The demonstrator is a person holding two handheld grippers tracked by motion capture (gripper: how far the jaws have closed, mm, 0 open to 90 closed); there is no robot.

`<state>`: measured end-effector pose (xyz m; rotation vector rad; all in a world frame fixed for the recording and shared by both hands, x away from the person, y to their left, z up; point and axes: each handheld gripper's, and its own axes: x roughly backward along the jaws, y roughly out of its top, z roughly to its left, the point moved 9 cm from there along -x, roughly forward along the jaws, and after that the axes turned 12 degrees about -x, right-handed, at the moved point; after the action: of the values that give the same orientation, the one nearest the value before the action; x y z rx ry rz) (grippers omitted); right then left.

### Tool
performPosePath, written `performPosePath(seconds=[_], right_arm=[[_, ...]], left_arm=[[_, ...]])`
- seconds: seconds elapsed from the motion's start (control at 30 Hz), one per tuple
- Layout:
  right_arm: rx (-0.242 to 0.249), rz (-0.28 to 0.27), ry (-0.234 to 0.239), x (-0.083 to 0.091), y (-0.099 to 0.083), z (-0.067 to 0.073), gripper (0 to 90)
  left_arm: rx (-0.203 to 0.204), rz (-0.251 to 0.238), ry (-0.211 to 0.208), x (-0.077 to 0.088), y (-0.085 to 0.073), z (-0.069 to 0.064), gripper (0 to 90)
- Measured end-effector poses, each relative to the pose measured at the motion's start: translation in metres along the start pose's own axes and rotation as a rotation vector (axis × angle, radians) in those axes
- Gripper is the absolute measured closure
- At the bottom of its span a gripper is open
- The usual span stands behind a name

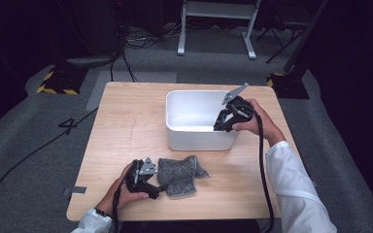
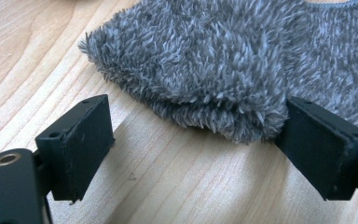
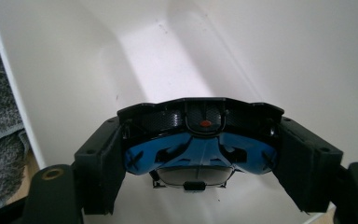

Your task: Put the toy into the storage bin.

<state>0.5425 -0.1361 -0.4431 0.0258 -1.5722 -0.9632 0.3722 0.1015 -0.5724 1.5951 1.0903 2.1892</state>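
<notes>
While the right gripper (image 3: 200, 161) hangs over the white bin (image 1: 194, 138), its jaws are clamped on black-and-blue goggles (image 3: 200, 144) above the bin's bare floor | left gripper (image 2: 191, 154) jaws wide apart, holding nothing, one pad brushing the grey fleece cloth (image 1: 178, 174) | cloth lies on the table (image 1: 121, 126) just before the bin | table's left half free.

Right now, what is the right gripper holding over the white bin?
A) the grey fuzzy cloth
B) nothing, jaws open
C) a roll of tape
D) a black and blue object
D: in the right gripper view the right gripper has both jaws pressed on a black and blue object above the white bin; the grey cloth lies on the table.
</notes>
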Motion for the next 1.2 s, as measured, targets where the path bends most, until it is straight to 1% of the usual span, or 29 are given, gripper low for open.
performPosePath(seconds=[0.07, 0.17, 0.23, 0.43, 0.5, 0.57, 0.6, 0.7, 0.97, 1.2], right_arm=[[-0.001, -0.002, -0.006, -0.001, 0.001, 0.000, 24.9], [-0.004, -0.011, 0.002, -0.001, 0.002, 0.001, 25.2], [-0.009, -0.019, 0.000, -0.002, 0.003, 0.002, 25.5], [-0.005, -0.024, 0.018, -0.006, 0.004, 0.006, 26.1], [-0.005, -0.033, 0.020, -0.007, 0.004, 0.006, 26.5], [-0.014, -0.050, 0.025, -0.005, 0.005, 0.005, 26.4], [-0.017, -0.049, 0.027, -0.005, 0.005, 0.005, 26.2], [-0.018, -0.066, 0.025, -0.002, 0.006, 0.004, 25.5], [-0.019, -0.112, 0.011, 0.006, 0.010, 0.004, 24.7], [-0.025, -0.161, -0.027, 0.017, 0.013, 0.003, 22.6]], left_arm=[[0.000, 0.000, 0.001, 0.000, 0.000, 0.000, 12.3], [0.000, 0.000, 0.000, 0.000, 0.000, 0.000, 12.3], [0.000, 0.000, 0.001, 0.000, 0.000, 0.000, 12.3], [0.000, -0.001, 0.000, 0.000, 0.000, 0.000, 12.2], [0.000, 0.000, 0.000, 0.000, 0.000, 0.000, 12.2], [0.001, -0.001, 0.001, 0.000, 0.000, 0.000, 12.2], [0.000, -0.001, 0.001, 0.000, 0.000, 0.000, 12.2], [0.001, -0.001, 0.001, 0.000, 0.000, 0.000, 12.2], [0.001, -0.001, 0.000, 0.000, 0.000, 0.000, 12.2], [0.001, -0.001, 0.001, 0.000, 0.000, 0.000, 12.2]])
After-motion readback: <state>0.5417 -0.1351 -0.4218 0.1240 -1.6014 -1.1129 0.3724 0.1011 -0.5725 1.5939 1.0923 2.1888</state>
